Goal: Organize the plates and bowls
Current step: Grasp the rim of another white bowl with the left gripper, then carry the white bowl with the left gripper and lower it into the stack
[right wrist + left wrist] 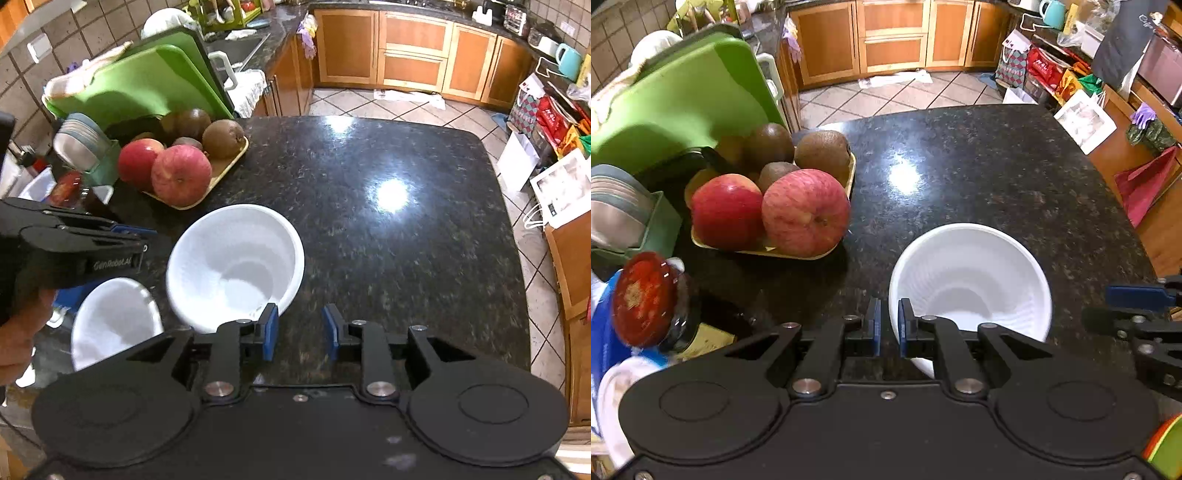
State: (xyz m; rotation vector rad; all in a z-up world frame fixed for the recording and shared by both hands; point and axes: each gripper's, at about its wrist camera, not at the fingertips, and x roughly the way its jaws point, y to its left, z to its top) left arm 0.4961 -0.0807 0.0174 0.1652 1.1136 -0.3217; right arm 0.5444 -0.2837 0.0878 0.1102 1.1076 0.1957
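The white bowl (971, 280) is plain, ribbed inside, empty and tilted, near the surface's (979, 166) near edge. The left gripper (889, 326) pinches its rim; the right gripper (300, 334) has its jaws spread. A second bowl (114, 321) waits beside it, so stacking seems barely begun.

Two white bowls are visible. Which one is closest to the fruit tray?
The larger-looking white bowl beside the right tool; the other bowl lies farther from the fruit tray, below the left tool.
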